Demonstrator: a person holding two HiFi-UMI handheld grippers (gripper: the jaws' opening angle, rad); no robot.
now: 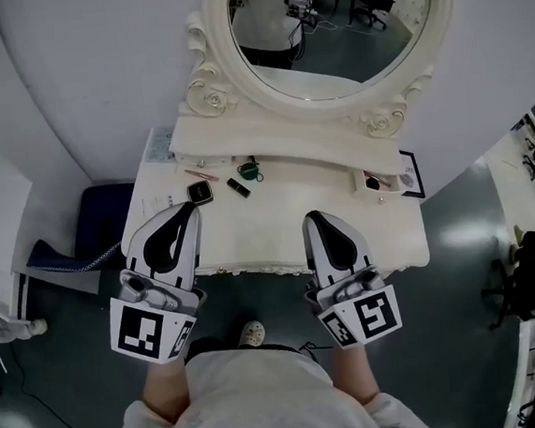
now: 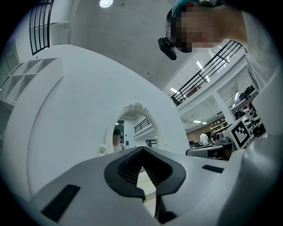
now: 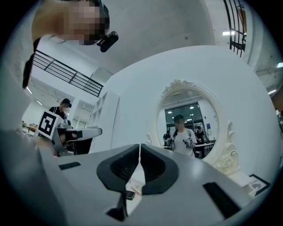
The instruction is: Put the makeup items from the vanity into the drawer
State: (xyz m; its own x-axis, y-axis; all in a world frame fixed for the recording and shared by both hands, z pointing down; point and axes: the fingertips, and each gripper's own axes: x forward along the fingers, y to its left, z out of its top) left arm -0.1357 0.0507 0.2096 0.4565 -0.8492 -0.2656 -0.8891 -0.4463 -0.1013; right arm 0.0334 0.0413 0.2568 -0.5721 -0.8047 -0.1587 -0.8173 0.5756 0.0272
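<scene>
The makeup items all lie on the desk [image 1: 278,226], so by my reading nothing has been put away yet and the whole job is left. No drawer shows pulled out along the near edge.

Counting them:
- One square compact [image 1: 201,193], just ahead of the tips of the left gripper [image 1: 192,207] and almost touching them.
- One black tube [image 1: 238,188], a little past those tips and off to their right.
- One green-and-dark item [image 1: 250,171], farther on again.
- One thin pink stick [image 1: 201,175], beyond the compact.
- One small dark piece [image 1: 372,183], ahead and to the right of the right gripper [image 1: 312,217]. It may be a fifth item, though it is too small to tell.

A framed card [image 1: 411,174] lies just past that piece, and one oval mirror [image 1: 329,24] rises behind everything.

There are two grippers, both over the near half of the desk. Each has its fingers closed tip to tip on nothing, as the left gripper view [image 2: 142,149] and the right gripper view [image 3: 139,145] show.
</scene>
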